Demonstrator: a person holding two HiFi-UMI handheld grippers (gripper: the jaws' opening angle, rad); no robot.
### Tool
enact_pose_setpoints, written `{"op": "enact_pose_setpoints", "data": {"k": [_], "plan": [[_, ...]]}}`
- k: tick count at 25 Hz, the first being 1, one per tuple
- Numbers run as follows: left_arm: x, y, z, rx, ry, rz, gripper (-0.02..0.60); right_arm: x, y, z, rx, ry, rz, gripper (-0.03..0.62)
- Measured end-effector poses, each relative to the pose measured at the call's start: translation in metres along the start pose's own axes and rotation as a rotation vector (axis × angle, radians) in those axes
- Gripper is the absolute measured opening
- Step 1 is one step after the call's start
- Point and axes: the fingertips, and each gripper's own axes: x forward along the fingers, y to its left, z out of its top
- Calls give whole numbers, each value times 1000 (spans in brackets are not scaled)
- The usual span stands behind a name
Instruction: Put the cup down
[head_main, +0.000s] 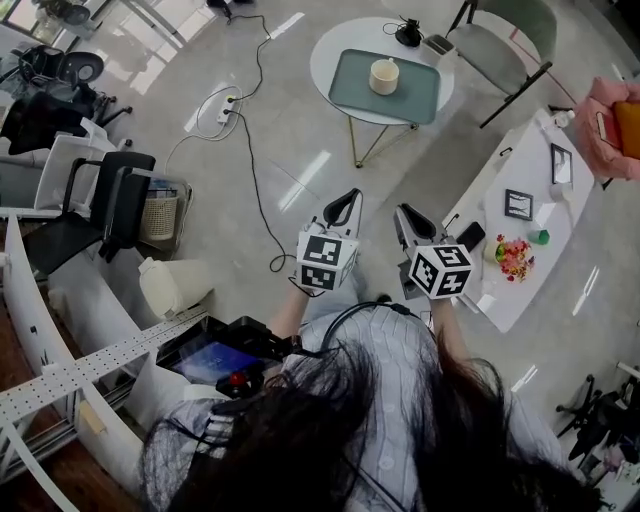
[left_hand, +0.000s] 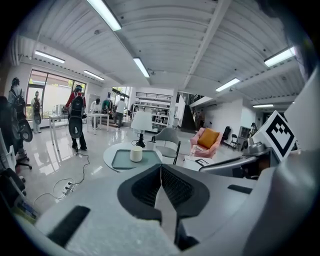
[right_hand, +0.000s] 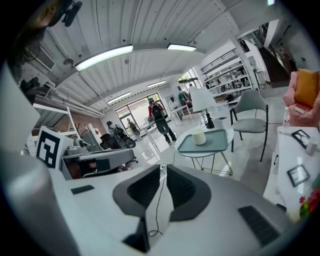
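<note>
Round table (head_main: 320, 60) ahead, cup (head_main: 384, 76) on tray (head_main: 350, 95), left gripper (head_main: 348, 197) jaws shut, empty, right gripper (head_main: 405, 212) barely parted, empty, standing person (left_hand: 76, 117) only in gripper views

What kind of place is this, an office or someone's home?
Most likely an open-plan office or lab, not a home: overhead strip lights, office chairs, storage shelves, and a power cord trailing across the floor.

Cream cup (head_main: 384, 76); grey-green tray (head_main: 345, 82); white table (head_main: 321, 58); pink armchair (head_main: 598, 135), orange cushion (head_main: 630, 125).
</note>
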Motion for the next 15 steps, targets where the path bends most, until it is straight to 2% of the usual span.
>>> {"op": "enact_pose_setpoints", "data": {"k": [4,15], "plan": [[-22,-24,-7,7,-1,15,20,-23,1,-8,-12,-14,20,58],[-70,-80,-33,-47,-26,92,20,-87,14,-49,-75,0,110,58]]}}
